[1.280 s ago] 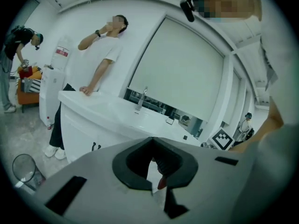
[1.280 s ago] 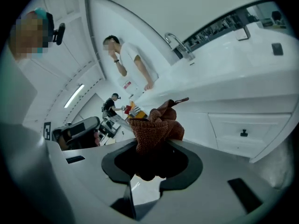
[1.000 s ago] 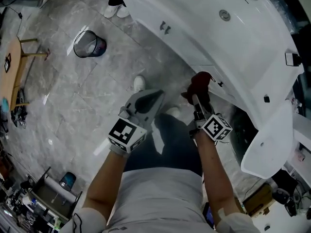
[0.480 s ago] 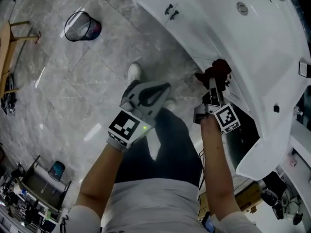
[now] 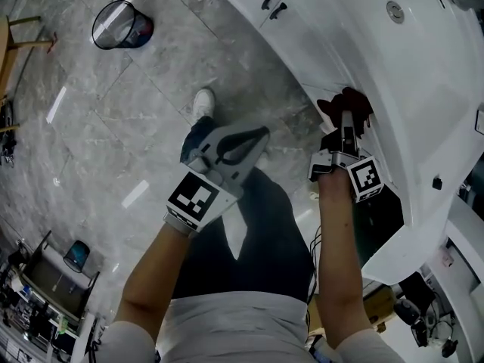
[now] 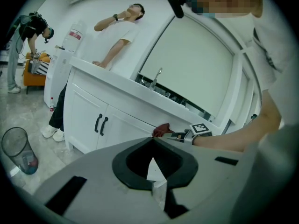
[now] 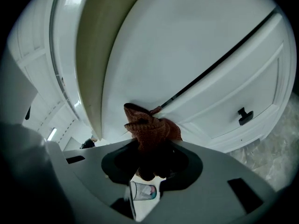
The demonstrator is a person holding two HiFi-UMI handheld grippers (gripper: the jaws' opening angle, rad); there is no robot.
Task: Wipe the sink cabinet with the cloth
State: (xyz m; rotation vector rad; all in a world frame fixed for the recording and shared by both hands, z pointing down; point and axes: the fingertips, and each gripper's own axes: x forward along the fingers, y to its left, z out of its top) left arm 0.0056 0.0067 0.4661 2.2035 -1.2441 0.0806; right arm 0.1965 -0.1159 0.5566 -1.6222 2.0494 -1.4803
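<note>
While hanging idle above the legs, left claw [image 5: 261,134]: closed tip to tip, holds nothing, points across toward the cabinet, takes no part.
Right claw [image 5: 346,131]: clamped on a bunched wad of the cloth, reaches forward with hard tips close to the white face; risks scraping the paint with the wad flattened or rolled aside under pressure.
Cloth [image 7: 150,127]: dark red, knitted, pressed against the cabinet front just below the table edge; shows only a small lump past the tips, so covers little at each pass; held by a fold alone, so liable to pull free on a hard drag.
Seam [image 7: 219,58]: dark line between panels, runs off from right beside the cloth; apt to catch a loose knitted corner.
Knob [image 7: 243,116]: black, on the lower panel, well apart from the cloth; likely to snag it on a careless sweep that way.
Sink cabinet [image 5: 302,44]: white, glossy, panelled; seemingly mid-wipe, share already done impossible to judge.
Table [image 6: 117,84]: white top above the doors, carries an upright faucet [image 6: 156,78], not being wiped.
Bin [image 5: 121,25]: far off on the grey floor [image 5: 113,127], poses no concern.
</note>
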